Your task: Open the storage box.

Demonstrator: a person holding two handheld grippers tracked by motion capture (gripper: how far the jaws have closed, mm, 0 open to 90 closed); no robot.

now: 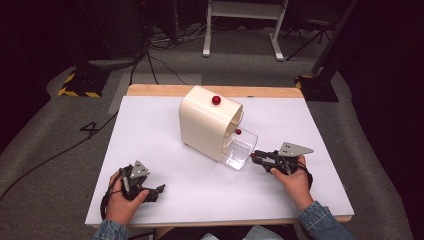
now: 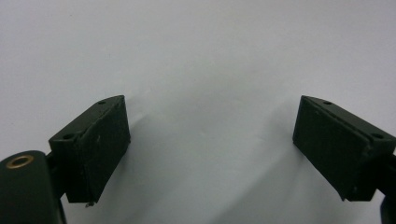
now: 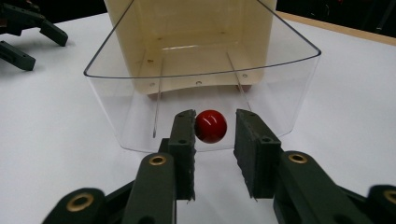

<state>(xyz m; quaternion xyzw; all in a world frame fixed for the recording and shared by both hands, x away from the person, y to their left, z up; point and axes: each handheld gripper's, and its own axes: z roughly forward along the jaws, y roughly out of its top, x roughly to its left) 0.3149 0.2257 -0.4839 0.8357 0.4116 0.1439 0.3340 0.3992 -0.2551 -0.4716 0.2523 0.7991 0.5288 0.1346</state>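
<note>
Red knob [image 3: 210,126] sits between right hand-held gripper [image 3: 215,130] jaws.

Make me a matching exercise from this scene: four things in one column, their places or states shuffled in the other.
Things:
1. round red knob
2. clear plastic drawer
3. left gripper
4. right gripper

Places or states:
A. jaws wide apart over the white table
B. pulled out of the box's front
C. on top of the cream rounded box
D. jaws either side of the drawer's small red knob

Pairs: 1-C, 2-B, 3-A, 4-D
</note>
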